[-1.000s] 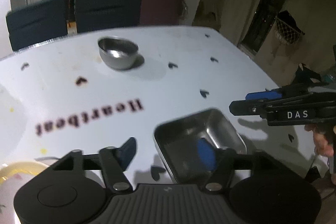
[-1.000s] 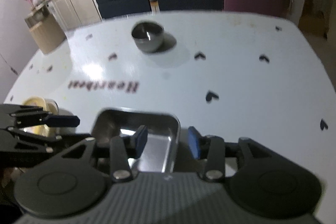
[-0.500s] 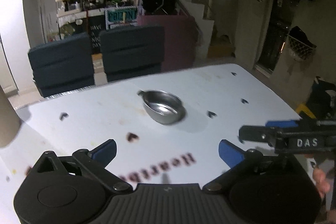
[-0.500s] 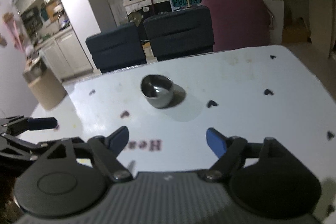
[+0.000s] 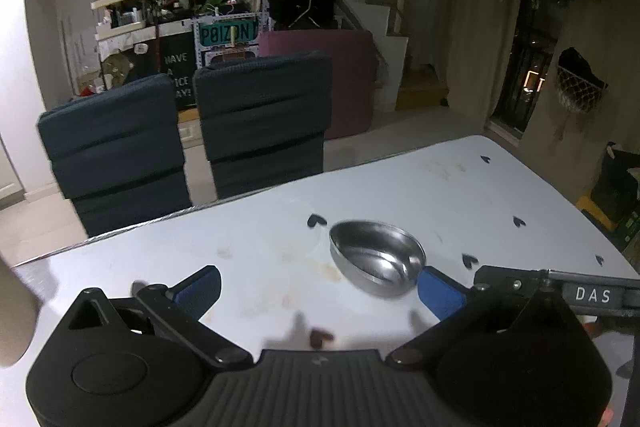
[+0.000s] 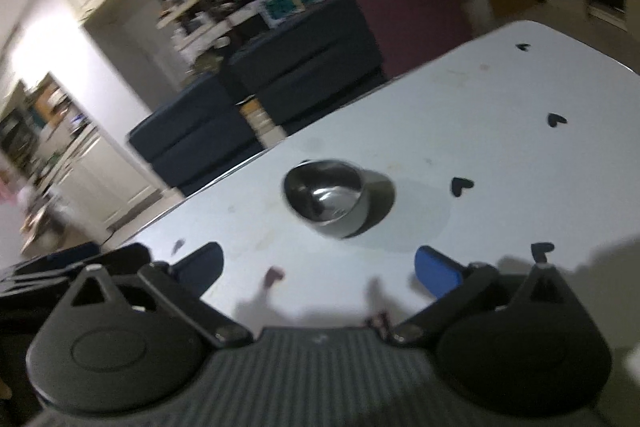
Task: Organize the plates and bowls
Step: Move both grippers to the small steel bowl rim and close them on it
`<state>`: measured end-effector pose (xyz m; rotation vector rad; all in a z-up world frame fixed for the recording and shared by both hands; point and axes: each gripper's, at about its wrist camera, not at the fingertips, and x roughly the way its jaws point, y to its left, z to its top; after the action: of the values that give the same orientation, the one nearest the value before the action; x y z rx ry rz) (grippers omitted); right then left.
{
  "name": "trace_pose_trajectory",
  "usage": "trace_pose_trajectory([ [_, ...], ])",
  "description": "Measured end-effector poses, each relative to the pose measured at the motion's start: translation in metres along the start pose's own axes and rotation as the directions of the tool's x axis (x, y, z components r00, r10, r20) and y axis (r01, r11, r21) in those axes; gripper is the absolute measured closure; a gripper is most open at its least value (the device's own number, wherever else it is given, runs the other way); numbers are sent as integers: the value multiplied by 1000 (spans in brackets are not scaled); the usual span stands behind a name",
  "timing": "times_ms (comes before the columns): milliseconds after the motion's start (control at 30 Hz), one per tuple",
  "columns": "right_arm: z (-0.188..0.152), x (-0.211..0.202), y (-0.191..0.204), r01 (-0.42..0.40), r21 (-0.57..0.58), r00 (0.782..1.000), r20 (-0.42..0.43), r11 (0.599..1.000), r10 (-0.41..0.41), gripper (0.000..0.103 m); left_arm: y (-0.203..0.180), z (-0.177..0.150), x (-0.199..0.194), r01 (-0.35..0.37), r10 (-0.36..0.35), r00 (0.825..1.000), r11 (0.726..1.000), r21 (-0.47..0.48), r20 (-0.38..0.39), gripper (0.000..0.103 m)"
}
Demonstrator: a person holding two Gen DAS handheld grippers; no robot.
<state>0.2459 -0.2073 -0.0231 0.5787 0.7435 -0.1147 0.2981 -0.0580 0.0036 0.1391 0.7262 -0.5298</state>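
Both tools spread wide over the counter, nothing between their pads.

The steel bowl (image 5: 376, 269) (image 6: 328, 201) sits alone on the white counter (image 5: 460, 195) (image 6: 500, 131). The left tool (image 5: 318, 287) is released just short of the bowl; the right tool (image 6: 318, 265), its jaws opening, points at the bowl from nearby.

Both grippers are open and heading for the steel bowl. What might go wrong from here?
1. The round steel bowl stands loose on the slick table; a finger nudge may slide it.
2. The right gripper sits close beside the left gripper; both reaching in risks a clash.
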Motion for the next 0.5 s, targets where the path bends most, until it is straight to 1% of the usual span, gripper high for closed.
trace_pose_trajectory([
  [100, 11, 20, -5, 52, 72, 999, 6, 996, -53, 0, 4, 13, 30, 34, -34, 999, 999, 4, -10, 0],
  [200, 24, 42, -15, 60, 171, 998, -24, 983, -57, 0, 5, 24, 62, 52, -52, 998, 999, 15, -33, 2],
  [267, 30, 56, -23, 49, 233, 998, -42, 971, -40, 1, 4, 29, 82, 60, -59, 997, 998, 19, -58, 7],
  [333, 33, 66, -30, 38, 286, 998, -50, 957, -25, 8, 3, 32, 101, 66, -64, 994, 998, 21, -89, 17],
  [367, 34, 71, -31, 33, 302, 998, -53, 953, -18, 14, 4, 33, 109, 64, -62, 993, 998, 19, -99, 19],
  [400, 35, 75, -35, 30, 319, 998, -59, 947, -11, 20, 3, 34, 116, 60, -58, 993, 998, 15, -104, 23],
  [433, 35, 79, -38, 31, 338, 998, -67, 941, -9, 24, 3, 34, 124, 56, -55, 992, 998, 10, -111, 28],
  [467, 35, 83, -41, 31, 351, 997, -75, 936, -5, 29, 3, 35, 130, 54, -53, 992, 998, 7, -119, 30],
  [500, 34, 88, -43, 33, 361, 996, -87, 932, -2, 34, 3, 35, 136, 54, -53, 990, 999, 4, -127, 35],
])
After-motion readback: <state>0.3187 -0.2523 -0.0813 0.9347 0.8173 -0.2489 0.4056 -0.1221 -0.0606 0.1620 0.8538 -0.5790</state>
